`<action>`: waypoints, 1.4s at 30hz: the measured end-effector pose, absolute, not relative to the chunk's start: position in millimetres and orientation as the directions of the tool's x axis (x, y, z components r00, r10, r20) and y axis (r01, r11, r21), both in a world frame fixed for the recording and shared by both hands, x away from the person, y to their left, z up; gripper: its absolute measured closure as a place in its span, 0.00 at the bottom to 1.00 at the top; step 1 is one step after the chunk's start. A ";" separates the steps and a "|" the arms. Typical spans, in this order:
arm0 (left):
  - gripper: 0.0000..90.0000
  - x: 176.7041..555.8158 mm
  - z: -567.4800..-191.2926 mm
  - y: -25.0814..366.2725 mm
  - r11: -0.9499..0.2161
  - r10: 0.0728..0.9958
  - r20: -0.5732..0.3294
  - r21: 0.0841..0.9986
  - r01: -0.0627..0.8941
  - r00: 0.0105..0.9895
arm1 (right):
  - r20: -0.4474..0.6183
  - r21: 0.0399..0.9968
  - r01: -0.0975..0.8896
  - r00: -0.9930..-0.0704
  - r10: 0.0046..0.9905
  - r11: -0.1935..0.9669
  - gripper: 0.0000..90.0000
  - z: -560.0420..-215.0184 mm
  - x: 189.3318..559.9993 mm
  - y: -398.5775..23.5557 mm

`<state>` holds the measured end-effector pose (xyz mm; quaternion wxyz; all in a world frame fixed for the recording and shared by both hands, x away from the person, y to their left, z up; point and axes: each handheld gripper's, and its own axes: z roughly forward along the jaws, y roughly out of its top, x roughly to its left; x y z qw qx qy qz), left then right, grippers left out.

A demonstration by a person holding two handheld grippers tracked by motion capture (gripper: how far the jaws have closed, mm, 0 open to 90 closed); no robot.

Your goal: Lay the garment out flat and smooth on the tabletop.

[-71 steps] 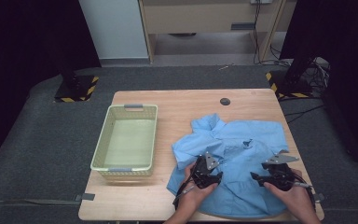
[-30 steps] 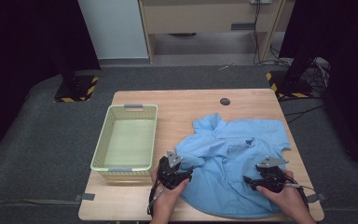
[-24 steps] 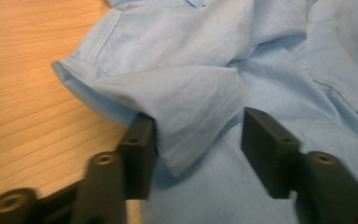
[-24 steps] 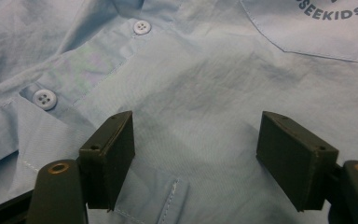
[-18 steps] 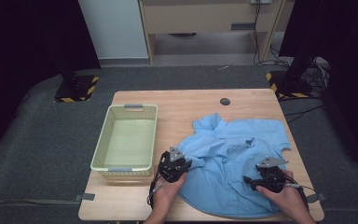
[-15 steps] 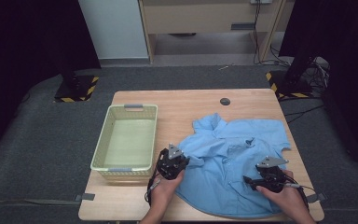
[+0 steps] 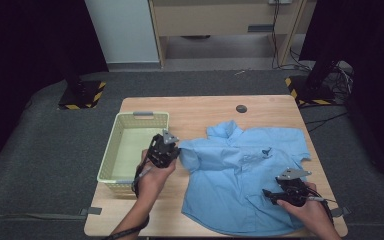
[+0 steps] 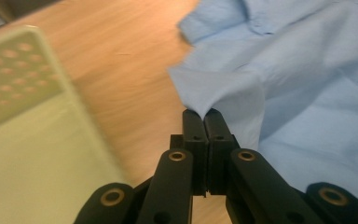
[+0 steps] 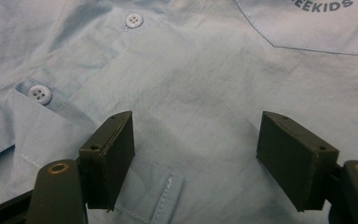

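Blue cotton fills the near right of the pale wooden table (image 7: pixel 205 107) in the high view, where a short-sleeved light blue shirt (image 7: pixel 240 175) is lying front up beside a pale green perforated plastic basket (image 7: pixel 111 160). The left gripper (image 7: pixel 171 151) is pinching the shirt's sleeve hem by the basket, while the right gripper (image 7: pixel 269 194) is resting over the lower front. In the left gripper view, the left gripper (image 8: pixel 207 113) is sitting with jaws having just closed, clamped on the sleeve edge (image 8: pixel 209 91). In the right gripper view, the right gripper (image 9: pixel 196 154) is hovering with jaws wide apart above the buttoned placket (image 9: pixel 39 94), gripping nothing.
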<state>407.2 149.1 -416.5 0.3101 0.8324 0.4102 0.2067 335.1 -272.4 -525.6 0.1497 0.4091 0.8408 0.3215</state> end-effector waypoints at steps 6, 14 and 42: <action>1.00 437.6 -410.1 160.8 -0.509 0.822 0.142 0.615 0.602 0.551 | 0.010 0.654 0.587 -0.638 0.770 0.478 0.29 -524.8 331.6 -269.2; 0.66 438.3 -400.6 165.1 -0.462 0.862 0.180 0.662 0.590 0.473 | 0.010 0.643 0.562 -0.685 0.729 0.519 0.27 -523.9 324.9 -261.6; 0.33 334.1 -515.0 70.3 -0.469 0.729 -0.014 0.718 0.514 0.685 | -0.036 0.696 0.573 -0.574 0.818 0.433 0.31 -497.3 475.1 -278.2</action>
